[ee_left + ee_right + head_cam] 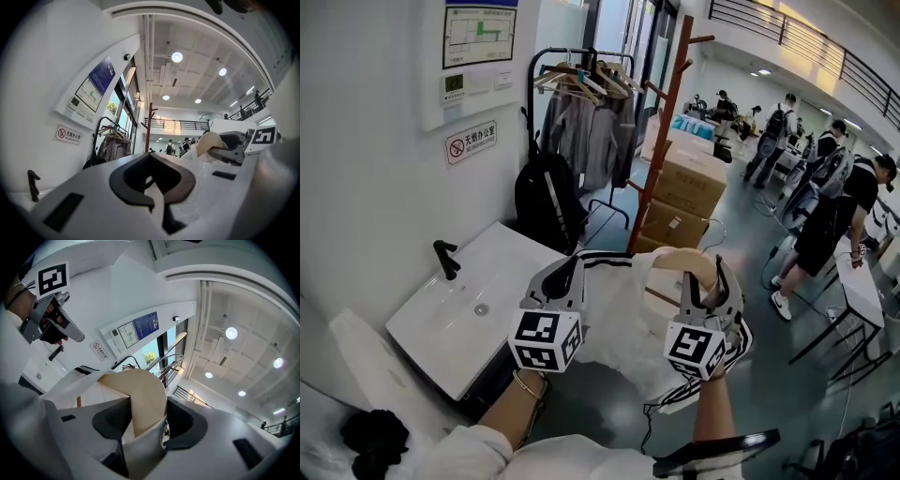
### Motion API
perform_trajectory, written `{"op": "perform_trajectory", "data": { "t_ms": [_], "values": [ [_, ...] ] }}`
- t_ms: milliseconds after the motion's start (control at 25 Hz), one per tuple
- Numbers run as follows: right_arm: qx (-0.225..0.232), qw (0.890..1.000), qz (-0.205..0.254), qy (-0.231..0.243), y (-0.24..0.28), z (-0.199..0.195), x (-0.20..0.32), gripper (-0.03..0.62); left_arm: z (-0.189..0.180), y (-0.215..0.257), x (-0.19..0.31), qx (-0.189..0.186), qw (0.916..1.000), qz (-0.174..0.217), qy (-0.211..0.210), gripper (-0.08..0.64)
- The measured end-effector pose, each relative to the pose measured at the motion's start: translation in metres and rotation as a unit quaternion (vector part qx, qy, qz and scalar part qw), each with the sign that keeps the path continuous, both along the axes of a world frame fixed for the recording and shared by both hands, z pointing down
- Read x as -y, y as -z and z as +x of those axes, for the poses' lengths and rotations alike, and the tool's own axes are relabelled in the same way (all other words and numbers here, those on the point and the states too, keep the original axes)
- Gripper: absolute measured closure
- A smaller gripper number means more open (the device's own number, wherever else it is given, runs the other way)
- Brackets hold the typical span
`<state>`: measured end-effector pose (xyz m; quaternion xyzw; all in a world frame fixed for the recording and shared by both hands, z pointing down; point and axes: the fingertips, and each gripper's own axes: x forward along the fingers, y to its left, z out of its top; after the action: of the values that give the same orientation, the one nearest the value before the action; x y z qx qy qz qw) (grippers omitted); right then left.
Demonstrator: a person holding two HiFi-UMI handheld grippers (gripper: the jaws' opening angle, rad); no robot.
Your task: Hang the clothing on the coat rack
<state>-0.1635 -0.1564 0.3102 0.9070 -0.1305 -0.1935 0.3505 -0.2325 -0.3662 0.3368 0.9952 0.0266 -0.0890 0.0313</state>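
We see a white washbasin [441, 323] with a black tap [445, 259] filling the lower left of the head view, set against a white wall. Above it, at upper centre, a black metal clothes rail [546, 70] carries grey garments. Just to the right of the rail rises the tall brown wooden coat rack [664, 112], its pegs bare where we can see them.

Below the rack's foot, at lower centre, hangs the white garment with black trim [614, 323]. It is stretched between our two tools and is not on the rack. A beige wooden hanger [680, 260] sits inside its upper edge, showing at the right shoulder.

The left tool [562, 274] is closed on the garment's left shoulder, with white cloth and black trim pinched between its pads. The right tool [710, 281] is clamped on the hanger's rounded end, with a fold of the white cloth caught alongside.
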Motion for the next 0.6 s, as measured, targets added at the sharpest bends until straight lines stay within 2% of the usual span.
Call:
{"op": "perform_trajectory", "data": {
  "t_ms": [360,400,480,560,600],
  "values": [
    [0.008,1.000,-0.005,-0.005,-0.004,-0.001,0.000,0.362,-0.007,-0.006,-0.011,0.005,0.9998,0.010,-0.018,0.554],
    [0.012,1.000,-0.005,-0.004,-0.007,-0.001,0.003,0.362,-0.009,-0.008,-0.014,0.004,0.9993,0.013,-0.034,0.554],
    [0.022,1.000,-0.004,-0.003,-0.013,0.000,0.005,0.362,-0.015,-0.016,-0.033,0.008,0.9946,0.030,-0.099,0.554],
    [0.034,0.999,-0.002,0.000,-0.020,0.001,0.003,0.362,-0.025,-0.035,-0.059,0.025,0.9828,0.062,-0.172,0.554],
    [0.039,0.999,0.001,-0.001,-0.023,0.003,0.000,0.362,-0.028,-0.046,-0.067,0.037,0.9789,0.081,-0.184,0.554]
  ]
}}
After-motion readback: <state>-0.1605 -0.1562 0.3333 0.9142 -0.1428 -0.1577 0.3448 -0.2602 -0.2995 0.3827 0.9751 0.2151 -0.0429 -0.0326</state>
